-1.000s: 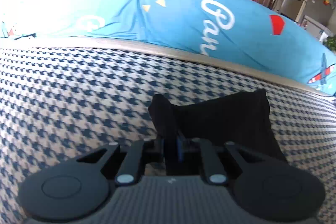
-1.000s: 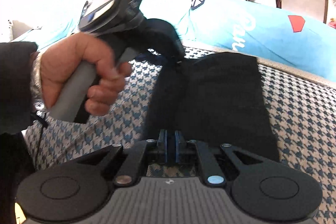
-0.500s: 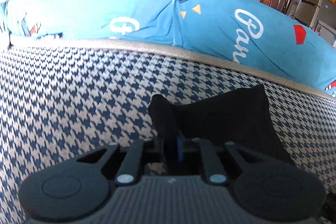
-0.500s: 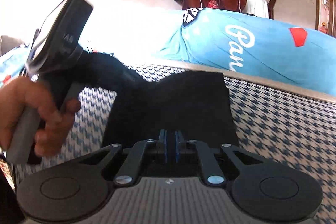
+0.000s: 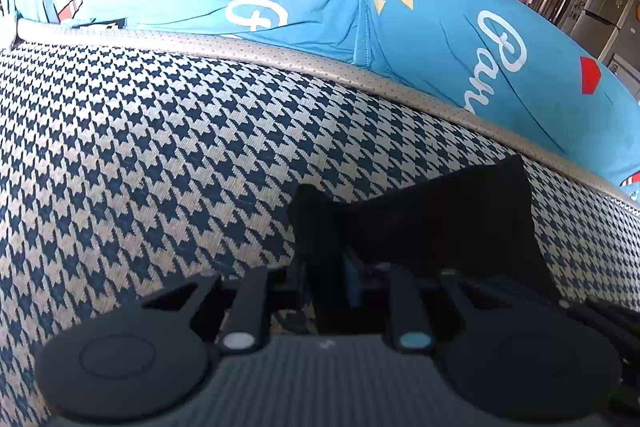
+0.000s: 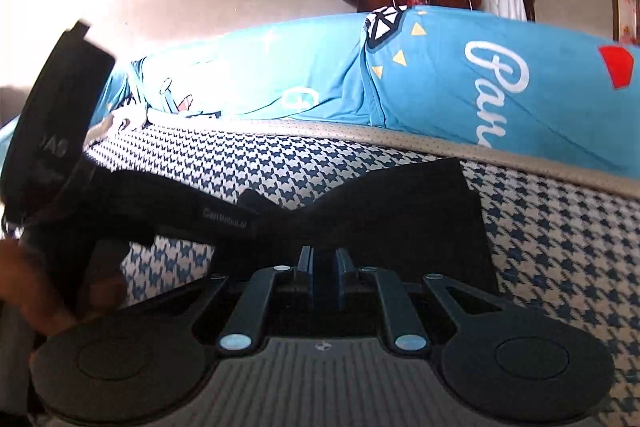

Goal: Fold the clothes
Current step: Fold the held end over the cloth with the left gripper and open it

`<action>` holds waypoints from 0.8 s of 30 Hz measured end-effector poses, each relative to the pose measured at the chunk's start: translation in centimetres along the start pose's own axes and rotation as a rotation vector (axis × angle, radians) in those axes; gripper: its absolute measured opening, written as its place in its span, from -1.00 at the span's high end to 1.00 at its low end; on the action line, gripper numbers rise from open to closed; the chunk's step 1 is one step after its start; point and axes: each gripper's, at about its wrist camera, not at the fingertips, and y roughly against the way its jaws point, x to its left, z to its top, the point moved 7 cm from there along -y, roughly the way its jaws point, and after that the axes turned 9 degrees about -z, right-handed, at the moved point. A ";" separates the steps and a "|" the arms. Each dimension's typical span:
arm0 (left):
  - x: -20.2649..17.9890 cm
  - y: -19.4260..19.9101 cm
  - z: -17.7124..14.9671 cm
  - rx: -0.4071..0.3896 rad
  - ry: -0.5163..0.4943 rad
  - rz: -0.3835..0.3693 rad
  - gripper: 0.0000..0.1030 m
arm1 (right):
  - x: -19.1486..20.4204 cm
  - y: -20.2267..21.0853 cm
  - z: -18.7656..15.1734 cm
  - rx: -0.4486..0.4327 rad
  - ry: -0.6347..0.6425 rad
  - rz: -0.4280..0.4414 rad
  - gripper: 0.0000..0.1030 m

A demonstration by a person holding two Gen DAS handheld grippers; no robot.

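One black garment [image 5: 440, 215] lies on the houndstooth cushion [image 5: 140, 155], directly ahead of both your grippers. Your left gripper [image 5: 326, 279] has cloth between its jaws, which have just been opening. Your right gripper [image 6: 324, 277] is almost closed on the near edge.

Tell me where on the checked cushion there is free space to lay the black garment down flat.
The checked cushion is bare left of the black garment, up to the grey piping. A smaller bare patch lies to its right. Near the tools it is crowded.
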 end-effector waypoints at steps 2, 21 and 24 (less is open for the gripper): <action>0.1 0.0 0.0 0.000 -0.001 0.003 0.60 | 0.2 -0.5 0.2 0.001 0.015 -0.016 0.76; 1.8 2.0 0.6 -0.028 0.022 0.001 0.14 | -6.9 -0.8 1.6 0.032 -0.248 -0.123 0.79; 1.2 2.3 0.0 -0.014 -0.003 -0.021 0.05 | -6.6 -0.7 2.3 0.004 -0.235 -0.099 0.78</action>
